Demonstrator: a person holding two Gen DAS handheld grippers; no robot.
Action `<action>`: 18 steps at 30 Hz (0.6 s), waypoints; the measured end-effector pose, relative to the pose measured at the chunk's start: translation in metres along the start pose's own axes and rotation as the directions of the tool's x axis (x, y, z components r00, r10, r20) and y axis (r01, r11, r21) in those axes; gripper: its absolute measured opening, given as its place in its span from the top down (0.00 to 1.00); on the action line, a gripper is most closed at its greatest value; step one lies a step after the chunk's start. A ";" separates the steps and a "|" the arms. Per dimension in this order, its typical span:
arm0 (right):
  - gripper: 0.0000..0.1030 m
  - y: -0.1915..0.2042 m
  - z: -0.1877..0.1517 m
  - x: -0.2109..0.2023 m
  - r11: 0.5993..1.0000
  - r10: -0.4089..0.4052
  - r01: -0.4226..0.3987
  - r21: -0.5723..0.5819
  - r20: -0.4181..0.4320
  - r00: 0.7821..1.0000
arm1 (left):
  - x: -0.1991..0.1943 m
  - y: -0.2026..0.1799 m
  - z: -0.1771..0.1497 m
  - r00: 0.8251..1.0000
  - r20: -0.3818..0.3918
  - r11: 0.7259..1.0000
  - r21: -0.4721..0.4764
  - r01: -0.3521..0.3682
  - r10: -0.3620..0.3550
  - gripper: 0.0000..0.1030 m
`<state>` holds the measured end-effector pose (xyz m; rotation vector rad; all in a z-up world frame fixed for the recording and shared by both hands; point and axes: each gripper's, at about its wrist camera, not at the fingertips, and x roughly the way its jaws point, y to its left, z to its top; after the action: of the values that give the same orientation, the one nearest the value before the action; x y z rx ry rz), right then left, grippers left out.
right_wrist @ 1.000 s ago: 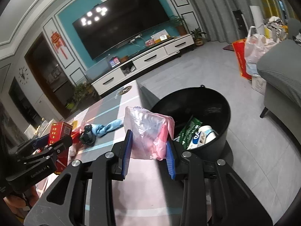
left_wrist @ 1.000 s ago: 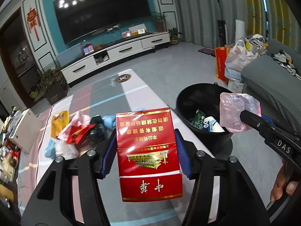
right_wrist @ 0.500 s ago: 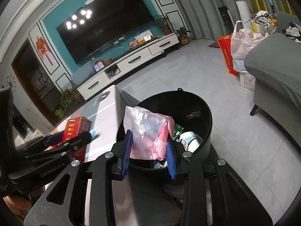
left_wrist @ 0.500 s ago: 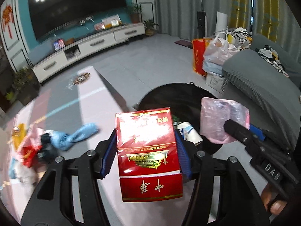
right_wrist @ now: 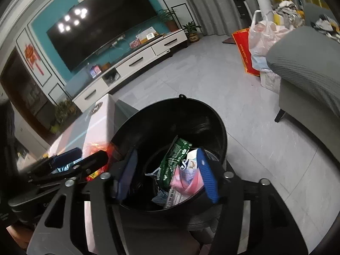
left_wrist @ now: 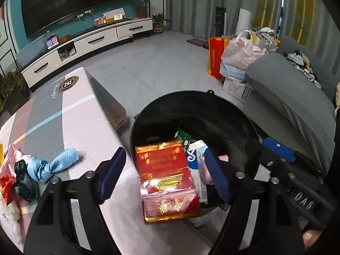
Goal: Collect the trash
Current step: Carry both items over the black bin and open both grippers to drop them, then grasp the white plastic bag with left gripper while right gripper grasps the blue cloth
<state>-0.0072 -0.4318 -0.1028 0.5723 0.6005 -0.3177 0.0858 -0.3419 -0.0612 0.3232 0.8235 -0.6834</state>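
Observation:
My left gripper [left_wrist: 163,174] is open over the table edge beside the black trash bin [left_wrist: 231,114]. The red cigarette pack [left_wrist: 167,178] is blurred between the spread fingers, touching neither, at the bin's rim. My right gripper [right_wrist: 167,172] is open above the bin [right_wrist: 204,114]. The pink plastic bag [right_wrist: 184,180] lies inside the bin next to a green wrapper [right_wrist: 174,157] and white packaging. My right gripper also shows in the left wrist view [left_wrist: 274,159], and my left gripper in the right wrist view [right_wrist: 80,161].
A blue cloth [left_wrist: 53,165], black and red scraps [left_wrist: 19,180] lie on the pink and grey table [left_wrist: 70,114]. A grey sofa [left_wrist: 293,97], full bags [left_wrist: 238,57] and a TV cabinet [left_wrist: 85,42] stand around the tiled floor.
Both grippers opened. The pink bag dropped from my right gripper into the bin. The red pack came loose from my left gripper, which moved right toward the bin.

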 end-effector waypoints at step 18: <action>0.38 0.024 -0.039 -0.057 0.999 0.023 -0.025 -0.039 -0.051 0.998 | -0.094 0.079 -0.127 0.980 -0.118 0.978 -0.115 -0.172 0.158 0.06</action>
<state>-0.0587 -0.3833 -0.0846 0.5505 0.6471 -0.2684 0.0219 -0.1773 -0.0715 0.3142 0.9276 -0.4597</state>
